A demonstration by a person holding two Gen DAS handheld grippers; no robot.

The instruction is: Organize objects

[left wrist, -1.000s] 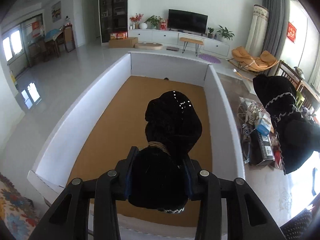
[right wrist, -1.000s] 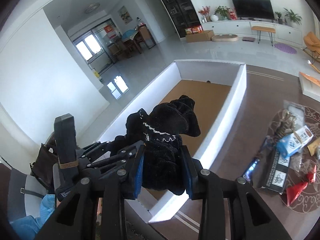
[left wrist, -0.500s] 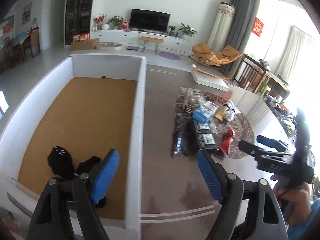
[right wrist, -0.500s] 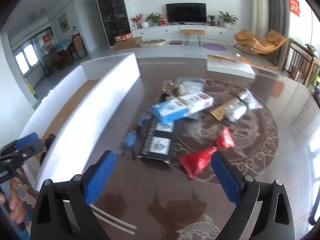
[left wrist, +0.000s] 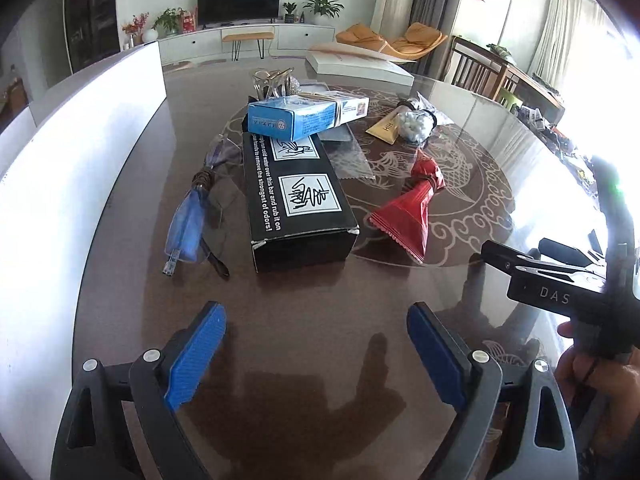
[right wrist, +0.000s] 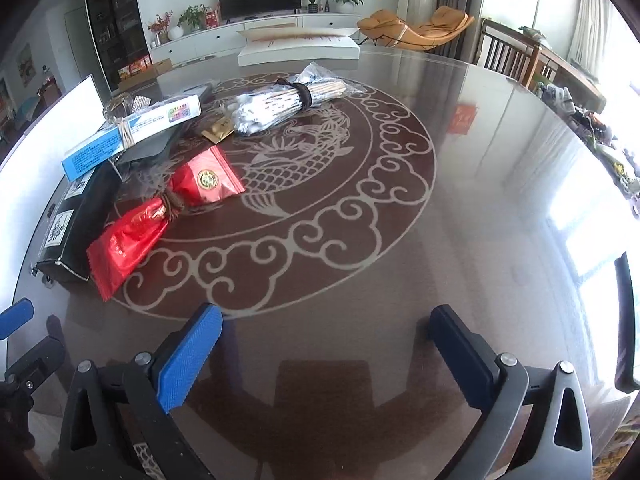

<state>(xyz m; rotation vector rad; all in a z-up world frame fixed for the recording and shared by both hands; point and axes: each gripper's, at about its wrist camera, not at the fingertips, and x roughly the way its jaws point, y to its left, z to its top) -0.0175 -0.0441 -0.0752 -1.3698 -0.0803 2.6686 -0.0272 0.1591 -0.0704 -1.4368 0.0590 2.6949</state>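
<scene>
Black fabric bundles that both grippers clamped a second ago are gone from the fingers; half a second ago one was seen lying in the white-walled bin, so that drop looks done and both tools are back over the desk point(right wrist: 460, 200) for the next pick. Left gripper point(left wrist: 316, 344) fingers spread wide, holding nothing; right gripper point(right wrist: 326, 344) fingers also wide and empty. White bin wall point(left wrist: 80, 152) runs along the left edge of the desk, its inside out of view now. Left to sort, clustered near that wall: one black box point(left wrist: 296, 196) with white print, one blue-and-white carton point(left wrist: 296, 114) tied with a band and resting on the black box's far end, one red foil packet point(right wrist: 160, 204) cinched at the middle, one bagged blue cable point(left wrist: 188, 220) just beside the box, one bag of cotton swabs point(right wrist: 280, 100), one tan sachet point(right wrist: 218, 128), one clear plastic sleeve point(left wrist: 348, 152), and one glassy item point(left wrist: 274, 80) behind the carton, unclear what it is. Likely next: black box or cable, closest to the left gripper.
</scene>
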